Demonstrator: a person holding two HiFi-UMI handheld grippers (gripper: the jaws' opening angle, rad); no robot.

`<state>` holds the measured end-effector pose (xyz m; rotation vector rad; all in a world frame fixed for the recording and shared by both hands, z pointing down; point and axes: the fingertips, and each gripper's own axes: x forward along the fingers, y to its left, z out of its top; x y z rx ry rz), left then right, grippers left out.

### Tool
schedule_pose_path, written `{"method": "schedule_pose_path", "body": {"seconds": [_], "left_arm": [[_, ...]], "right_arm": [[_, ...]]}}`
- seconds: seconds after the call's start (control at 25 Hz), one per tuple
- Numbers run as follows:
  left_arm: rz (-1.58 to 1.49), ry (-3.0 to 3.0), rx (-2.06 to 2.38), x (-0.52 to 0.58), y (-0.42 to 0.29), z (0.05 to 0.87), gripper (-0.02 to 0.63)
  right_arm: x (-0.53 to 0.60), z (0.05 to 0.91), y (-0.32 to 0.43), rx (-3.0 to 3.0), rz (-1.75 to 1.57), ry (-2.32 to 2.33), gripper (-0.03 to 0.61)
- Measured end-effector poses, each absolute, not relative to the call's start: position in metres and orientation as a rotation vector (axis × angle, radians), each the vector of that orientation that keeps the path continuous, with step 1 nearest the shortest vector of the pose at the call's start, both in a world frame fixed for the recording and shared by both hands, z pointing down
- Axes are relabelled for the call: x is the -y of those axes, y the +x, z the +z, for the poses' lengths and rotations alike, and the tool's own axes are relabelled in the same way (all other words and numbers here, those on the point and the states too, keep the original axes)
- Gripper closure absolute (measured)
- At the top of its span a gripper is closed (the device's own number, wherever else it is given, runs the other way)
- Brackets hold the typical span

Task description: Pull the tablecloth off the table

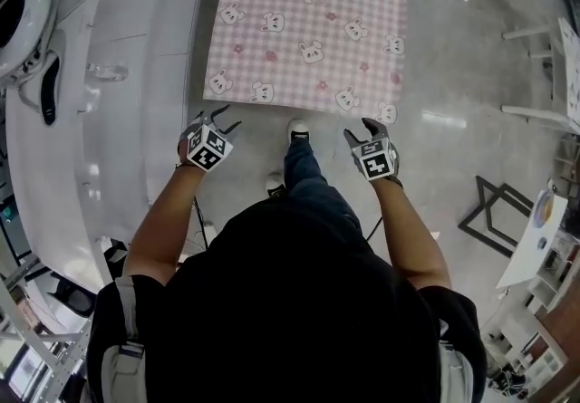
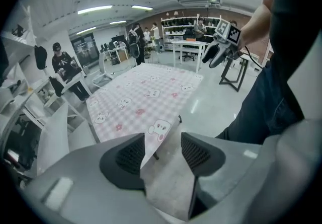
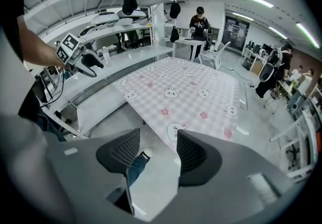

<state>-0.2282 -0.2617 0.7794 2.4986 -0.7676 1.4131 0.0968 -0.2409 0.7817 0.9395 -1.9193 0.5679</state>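
You stood on a glossy grey floor (image 1: 453,57) in a workshop, with a long white counter (image 1: 109,120) on your left. In the head view the tablecloth (image 1: 308,25) lay flat and square just ahead of you, covering its table completely: pale pink check, printed with white bunnies and small pink flowers. Your left gripper (image 1: 222,119) hung just short of the cloth's near-left corner. Your right gripper (image 1: 361,131) hung just short of the near-right corner. Your shoe (image 1: 297,129) showed between the two grippers.

In the left gripper view the jaws stood apart. The cloth's near corner, with one bunny (image 2: 160,128) on it, showed in the gap beyond them, and neither pad pressed on it. A dark table leg (image 2: 180,117) showed under the cloth's edge. Your other gripper was raised at the upper right.

In the right gripper view the jaws also stood apart and gripped nothing. Floor, your shoe and your jeans leg filled the gap. The cloth's near edge, with another bunny (image 3: 177,130), ran just beyond the right-hand pad. People stood at benches and shelves in the background.
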Motion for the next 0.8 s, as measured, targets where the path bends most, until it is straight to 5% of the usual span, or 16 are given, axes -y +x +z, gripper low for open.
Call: {"method": "schedule_pose_path", "body": {"seconds": [0.8], "left_arm": [[1.871,2.373,0.637,0.290,-0.246,0.912,0.336]], "right_arm": [[0.261,0.889,0.114,1.756,0.387,0.799,0.239]]}}
